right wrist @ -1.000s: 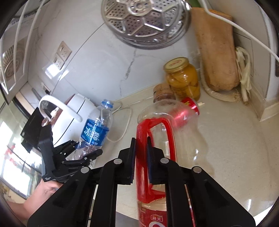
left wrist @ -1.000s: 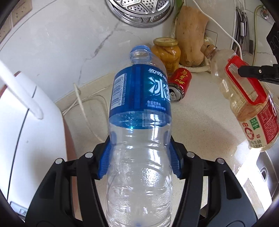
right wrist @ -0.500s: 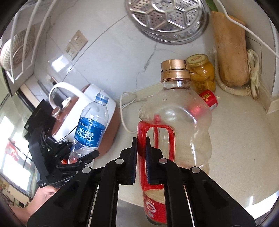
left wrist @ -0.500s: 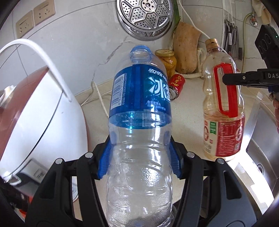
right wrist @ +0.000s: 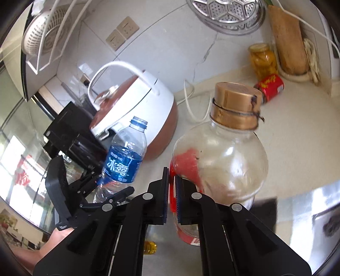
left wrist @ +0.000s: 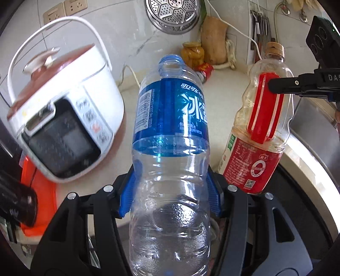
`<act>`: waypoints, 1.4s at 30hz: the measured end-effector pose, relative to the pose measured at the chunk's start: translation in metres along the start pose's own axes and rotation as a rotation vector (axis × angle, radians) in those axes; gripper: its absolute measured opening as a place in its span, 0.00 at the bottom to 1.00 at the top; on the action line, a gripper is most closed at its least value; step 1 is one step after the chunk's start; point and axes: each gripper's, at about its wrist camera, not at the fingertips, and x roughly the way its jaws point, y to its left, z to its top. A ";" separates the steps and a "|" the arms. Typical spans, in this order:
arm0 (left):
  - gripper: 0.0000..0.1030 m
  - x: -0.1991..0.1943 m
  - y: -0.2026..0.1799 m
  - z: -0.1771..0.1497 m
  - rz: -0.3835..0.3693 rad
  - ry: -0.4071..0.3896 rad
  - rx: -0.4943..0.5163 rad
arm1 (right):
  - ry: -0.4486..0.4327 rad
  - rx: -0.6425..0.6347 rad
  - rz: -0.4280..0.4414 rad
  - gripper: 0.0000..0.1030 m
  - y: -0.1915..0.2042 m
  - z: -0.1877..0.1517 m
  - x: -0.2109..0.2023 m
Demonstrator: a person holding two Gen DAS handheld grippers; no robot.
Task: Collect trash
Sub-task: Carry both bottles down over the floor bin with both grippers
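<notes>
Trash first: my left hand-held gripper (left wrist: 170,203) pinches the water bottle (left wrist: 170,148), my right hand-held gripper (right wrist: 172,191) pinches the oil bottle (right wrist: 218,167) handle. Both have lifted off the table (left wrist: 221,89), ready for the bin.

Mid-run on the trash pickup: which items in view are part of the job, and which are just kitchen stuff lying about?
Part of the job:
- water bottle, clamped in the left gripper
- oil bottle, held by its red handle in the right gripper
- probably the red can lying on its side

Just lying about:
- rice cooker
- jar of preserved fruit
- steamer plate
</notes>
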 end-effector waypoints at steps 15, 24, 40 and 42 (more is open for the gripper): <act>0.53 -0.009 -0.026 -0.117 -0.011 0.152 -0.110 | 0.202 0.085 0.075 0.06 -0.005 -0.118 0.030; 0.53 0.061 -0.051 -0.202 -0.047 0.282 -0.218 | 0.344 0.126 0.060 0.06 -0.064 -0.192 0.115; 0.53 0.347 -0.075 -0.380 -0.104 0.366 -0.236 | 0.445 0.182 0.070 0.07 -0.241 -0.365 0.338; 0.54 0.375 -0.078 -0.394 -0.091 0.384 -0.191 | 0.459 0.196 0.063 0.10 -0.256 -0.380 0.355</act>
